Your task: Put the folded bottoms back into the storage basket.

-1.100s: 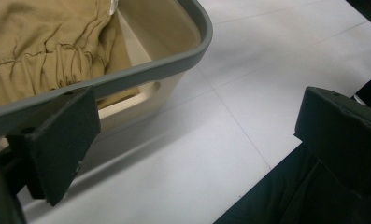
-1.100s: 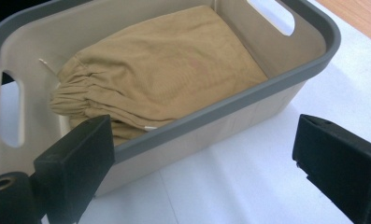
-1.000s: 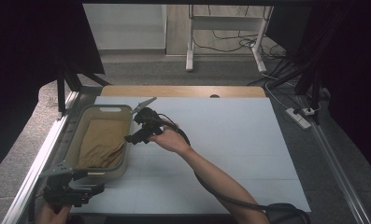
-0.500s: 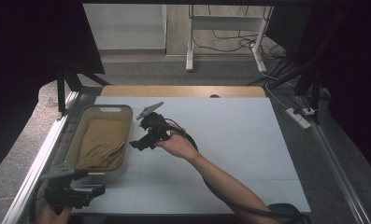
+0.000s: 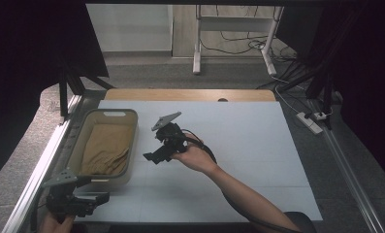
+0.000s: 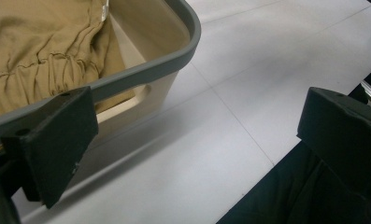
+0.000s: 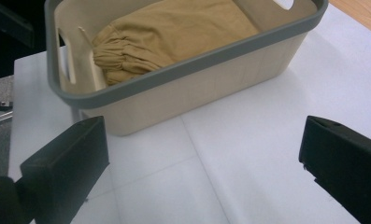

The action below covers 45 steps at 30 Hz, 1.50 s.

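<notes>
A beige basket with a grey rim (image 5: pixel 132 141) stands on the left of the white table, and a folded tan cloth (image 5: pixel 105 148) lies inside it. My right gripper (image 5: pixel 152 156) hovers just right of the basket, open and holding nothing, its jaws pointing toward the basket's near corner. In the right gripper view the basket (image 7: pixel 211 79) and cloth (image 7: pixel 174 32) lie ahead of the wide-open gripper (image 7: pixel 204 161). My left gripper (image 5: pixel 99 198) is low at the table's front left edge, open. Its view looks past the open gripper (image 6: pixel 197 140) at the basket's corner (image 6: pixel 174 60) and the cloth (image 6: pixel 43 42).
The white table mat (image 5: pixel 248 145) stretches to the right of the basket. A wooden strip (image 5: pixel 190 94) runs along its far edge. A metal rail (image 5: pixel 44 160) borders the left side. A power strip (image 5: pixel 310 122) lies on the floor at the right.
My right gripper has drawn back from the basket, moving right and toward the near side. The left gripper has barely shifted.
</notes>
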Available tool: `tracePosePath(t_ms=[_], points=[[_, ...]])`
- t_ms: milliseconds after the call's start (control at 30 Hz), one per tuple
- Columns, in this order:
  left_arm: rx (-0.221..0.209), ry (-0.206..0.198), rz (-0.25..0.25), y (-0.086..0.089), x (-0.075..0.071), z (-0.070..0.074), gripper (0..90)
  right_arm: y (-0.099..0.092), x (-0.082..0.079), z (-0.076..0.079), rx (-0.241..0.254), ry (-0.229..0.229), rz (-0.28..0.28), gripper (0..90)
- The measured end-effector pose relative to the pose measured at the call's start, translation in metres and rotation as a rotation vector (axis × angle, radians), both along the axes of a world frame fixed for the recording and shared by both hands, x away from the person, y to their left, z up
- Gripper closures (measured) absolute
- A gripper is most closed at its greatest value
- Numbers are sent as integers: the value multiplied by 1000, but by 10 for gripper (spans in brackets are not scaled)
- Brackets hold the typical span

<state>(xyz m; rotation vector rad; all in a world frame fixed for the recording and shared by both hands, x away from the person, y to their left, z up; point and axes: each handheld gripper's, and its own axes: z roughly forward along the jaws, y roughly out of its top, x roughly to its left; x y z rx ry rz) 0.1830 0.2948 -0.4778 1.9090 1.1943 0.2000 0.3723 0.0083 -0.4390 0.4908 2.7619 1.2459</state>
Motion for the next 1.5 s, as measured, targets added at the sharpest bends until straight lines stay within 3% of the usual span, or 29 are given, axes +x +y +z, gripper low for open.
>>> tracePosePath(t_ms=[400,600,800,1500], points=[[3,-7,-2,-1,-1,0,0,-28,-14,-1,1,26,8,15],[5,-10,-4,-1,-1,0,0,-42,-17,-2,1,30,-13,15],[3,-9,-4,-1,0,0,0,-58,-23,0,-19,5,-20,15],[-8,-10,-5,0,0,0,0,-108,-50,6,-16,-14,-77,15]])
